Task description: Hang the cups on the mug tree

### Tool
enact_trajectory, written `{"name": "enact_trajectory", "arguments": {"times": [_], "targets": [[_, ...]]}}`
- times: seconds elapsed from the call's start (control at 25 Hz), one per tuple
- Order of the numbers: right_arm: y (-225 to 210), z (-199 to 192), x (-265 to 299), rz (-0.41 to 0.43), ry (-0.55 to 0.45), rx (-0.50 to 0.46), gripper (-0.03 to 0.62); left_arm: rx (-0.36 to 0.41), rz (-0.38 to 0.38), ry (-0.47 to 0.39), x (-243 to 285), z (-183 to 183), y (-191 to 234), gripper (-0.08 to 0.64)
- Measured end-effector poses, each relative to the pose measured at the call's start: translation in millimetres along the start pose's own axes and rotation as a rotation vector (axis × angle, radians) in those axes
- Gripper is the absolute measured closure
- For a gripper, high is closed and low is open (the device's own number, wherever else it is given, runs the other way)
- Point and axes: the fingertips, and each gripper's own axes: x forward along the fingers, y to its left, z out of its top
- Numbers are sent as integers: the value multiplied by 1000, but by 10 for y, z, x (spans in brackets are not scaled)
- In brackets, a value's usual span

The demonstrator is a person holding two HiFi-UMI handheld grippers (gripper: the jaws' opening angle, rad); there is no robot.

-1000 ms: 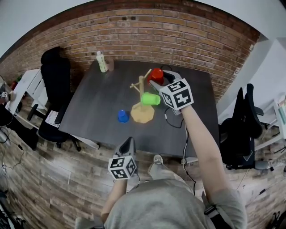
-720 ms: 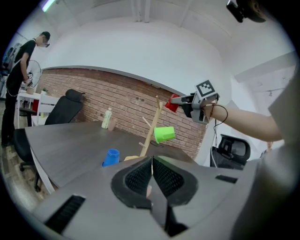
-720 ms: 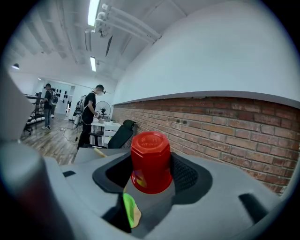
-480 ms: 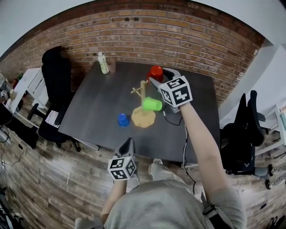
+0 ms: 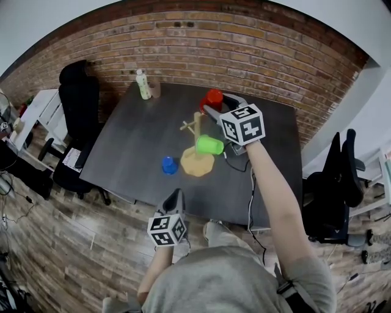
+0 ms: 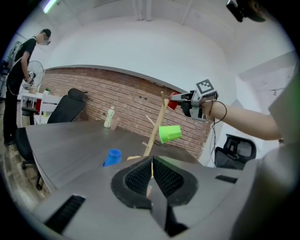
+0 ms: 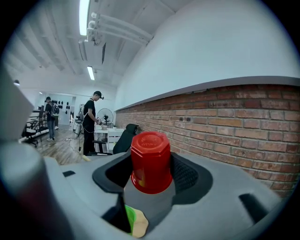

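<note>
place: open-plan office | cues: brick wall (image 5: 244, 43), office chairs (image 5: 76, 101), strip lights (image 7: 85, 14)

Right gripper view: green cup (image 7: 129, 215) and mug tree (image 7: 138, 226) mostly hidden behind red cup (image 7: 150, 164), fingers (image 7: 185, 176). Bottle (image 5: 143, 84) label unreadable.

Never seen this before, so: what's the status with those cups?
Right gripper shut on red cup, up beside mug tree. Left gripper shut, empty. Green cup hung, blue cup on table. Nothing blocking.

Wooden mug tree (image 5: 195, 164), glossy plastic red cup (image 7: 150, 161)
</note>
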Motion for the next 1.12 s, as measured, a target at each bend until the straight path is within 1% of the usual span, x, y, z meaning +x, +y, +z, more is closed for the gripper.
{"name": "enact_trajectory", "arguments": {"times": [0.32, 0.6, 0.88, 1.04, 1.12], "targets": [[32, -43, 20, 63, -15, 88, 339, 7, -3, 6, 43, -19, -42, 549], [59, -95, 57, 131, -35, 213, 338, 12, -3, 5, 74, 6, -27, 549], [32, -147, 70, 162, -54, 316, 339, 10, -1, 5, 91, -1, -29, 549], [-2, -202, 84, 180, -58, 407, 339, 11, -2, 7, 90, -7, -14, 549], [0, -218, 95, 203, -69, 462, 339, 11, -2, 6, 90, 0, -6, 549]]}}
